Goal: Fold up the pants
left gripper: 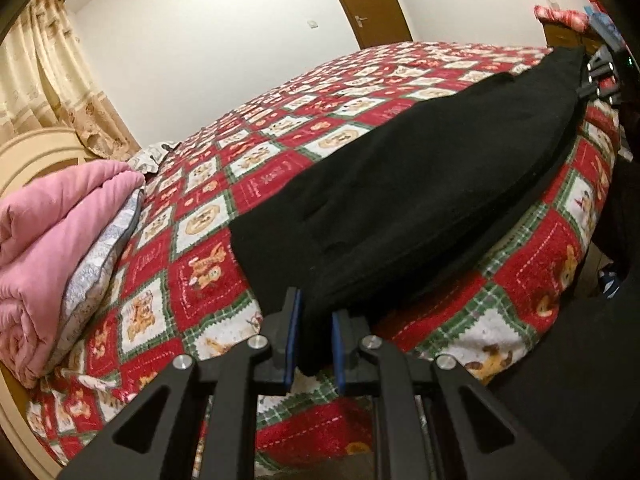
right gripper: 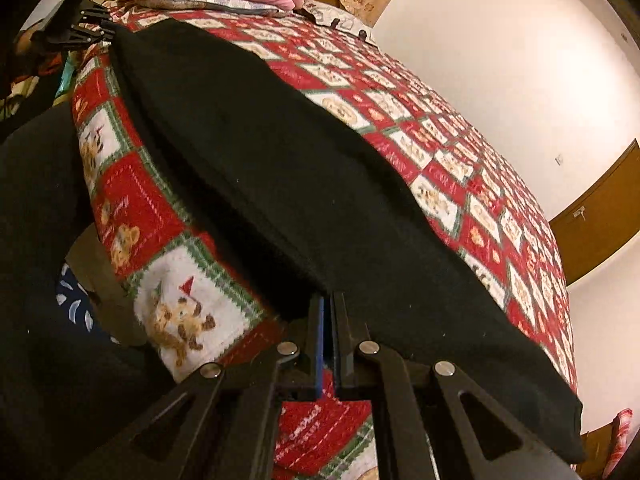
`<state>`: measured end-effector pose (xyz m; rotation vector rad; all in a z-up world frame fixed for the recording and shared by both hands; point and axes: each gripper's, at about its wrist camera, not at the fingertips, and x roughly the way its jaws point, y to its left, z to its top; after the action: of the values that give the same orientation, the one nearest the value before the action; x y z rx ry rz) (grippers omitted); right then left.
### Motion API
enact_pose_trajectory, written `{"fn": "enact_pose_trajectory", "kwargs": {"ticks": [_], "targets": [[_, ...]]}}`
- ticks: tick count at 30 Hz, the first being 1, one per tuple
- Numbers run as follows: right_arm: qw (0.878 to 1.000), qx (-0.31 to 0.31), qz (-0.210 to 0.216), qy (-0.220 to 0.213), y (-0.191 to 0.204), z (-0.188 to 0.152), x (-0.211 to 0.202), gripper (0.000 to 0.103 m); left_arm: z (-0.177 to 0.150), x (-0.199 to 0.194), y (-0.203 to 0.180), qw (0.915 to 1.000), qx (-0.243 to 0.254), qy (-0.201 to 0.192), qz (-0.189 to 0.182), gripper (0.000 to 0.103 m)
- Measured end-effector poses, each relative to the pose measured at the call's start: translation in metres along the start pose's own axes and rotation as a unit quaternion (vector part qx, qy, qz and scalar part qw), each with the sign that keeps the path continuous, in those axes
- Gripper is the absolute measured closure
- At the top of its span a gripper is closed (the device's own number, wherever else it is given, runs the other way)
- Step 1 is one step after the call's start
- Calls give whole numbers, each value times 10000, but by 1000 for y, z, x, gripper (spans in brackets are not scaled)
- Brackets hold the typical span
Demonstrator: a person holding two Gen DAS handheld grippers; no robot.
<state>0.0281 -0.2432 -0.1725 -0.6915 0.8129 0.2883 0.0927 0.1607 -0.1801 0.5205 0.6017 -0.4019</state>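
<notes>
Black pants lie stretched along the near edge of a bed with a red, white and green patchwork quilt. My left gripper is shut on one end of the pants, cloth pinched between its blue pads. My right gripper is shut on the other end of the pants, pads almost together. The right gripper also shows far right in the left wrist view. The left gripper shows top left in the right wrist view.
A folded pink blanket on a grey-patterned pillow sits at the head of the bed, by a cream headboard. Curtains, white walls and a wooden door lie beyond. The quilt stretches past the pants.
</notes>
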Motion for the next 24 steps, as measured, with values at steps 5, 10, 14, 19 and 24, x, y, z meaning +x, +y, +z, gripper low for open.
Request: {"fn": "enact_pose_trajectory", "kwargs": {"ticks": [5,10,14,19,24], "targets": [[9995,271,76,-132,-6,-1,-6,101,-2,-5,4,9997,-210,-98,-41,87],[9999,-62,-32,146,9,-6,9,101,-6,2,-3,10000,3,34,36,87],[9997,5,86,218,5,-6,7,100,-8,-1,1,9998,-188,4,87,74],[9986,228,422,236,-12,-6,-8,98,-17,-22,11,9978,-413,-119,499,35],[9862,1030,1248,-360,-35,14,-39,98,-15,-50,16,9948,-750,-420,544,32]]}}
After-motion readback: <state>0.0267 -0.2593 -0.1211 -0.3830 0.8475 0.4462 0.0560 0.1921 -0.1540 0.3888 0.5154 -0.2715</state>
